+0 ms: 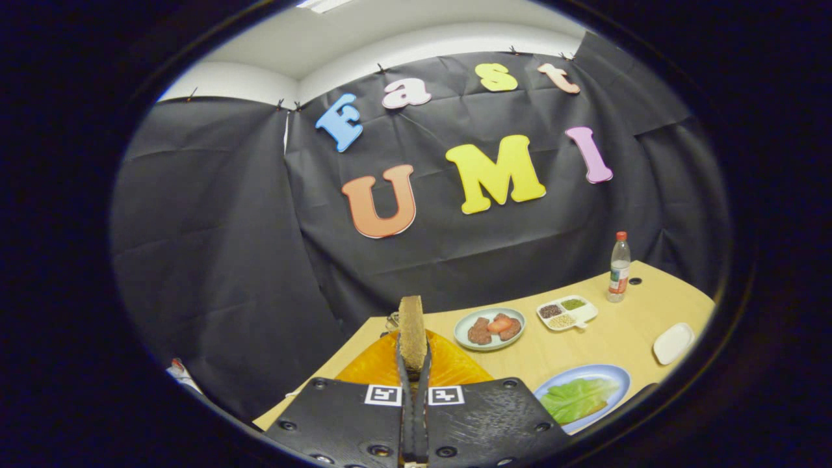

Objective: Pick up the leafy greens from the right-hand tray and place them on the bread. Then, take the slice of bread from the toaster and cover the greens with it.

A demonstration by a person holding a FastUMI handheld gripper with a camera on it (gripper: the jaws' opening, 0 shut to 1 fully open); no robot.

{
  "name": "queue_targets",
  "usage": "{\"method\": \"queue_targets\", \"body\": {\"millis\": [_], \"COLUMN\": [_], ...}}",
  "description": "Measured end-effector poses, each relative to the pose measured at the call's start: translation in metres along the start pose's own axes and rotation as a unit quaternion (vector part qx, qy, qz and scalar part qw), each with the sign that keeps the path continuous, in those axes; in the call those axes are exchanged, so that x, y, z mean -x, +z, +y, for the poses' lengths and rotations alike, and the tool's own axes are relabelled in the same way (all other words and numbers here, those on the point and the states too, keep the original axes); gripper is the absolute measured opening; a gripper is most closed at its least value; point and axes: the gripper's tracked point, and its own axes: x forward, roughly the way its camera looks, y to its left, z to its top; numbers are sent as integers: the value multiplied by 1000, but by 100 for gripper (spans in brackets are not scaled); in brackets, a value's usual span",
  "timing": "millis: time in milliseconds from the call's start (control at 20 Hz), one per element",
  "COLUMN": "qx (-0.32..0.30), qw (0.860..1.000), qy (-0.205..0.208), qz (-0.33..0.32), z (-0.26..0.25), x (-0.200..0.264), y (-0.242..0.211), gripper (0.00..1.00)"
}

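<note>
My gripper (413,365) is shut on a slice of brown bread (411,328), held edge-on and upright between both fingers. Right below and behind the slice sits the orange toaster (455,369). To the right of the fingers lies a blue plate (616,373) with the leafy greens (575,398) spread on it. A brown bread edge (593,411) peeks out under the greens.
On the wooden table (617,331) beyond the toaster stands a pale plate (463,338) with meat and red slices. A white divided tray (583,316) of seeds, a plastic bottle (619,268) and a small white dish (673,342) sit further right.
</note>
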Motion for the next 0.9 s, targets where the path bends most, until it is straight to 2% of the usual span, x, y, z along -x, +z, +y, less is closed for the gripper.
{"method": "queue_targets", "body": {"millis": [150,300,650,900], "qx": [13,17,-22,-58], "qw": [999,999,997,994], "qy": [-19,-40,-77,-87], "qz": [-24,-30,13,33], "z": [-34,-73,-147,-177], "x": [18,28,21,11], "y": [14,5,-53,-89], "gripper": [0,0,0,0]}}
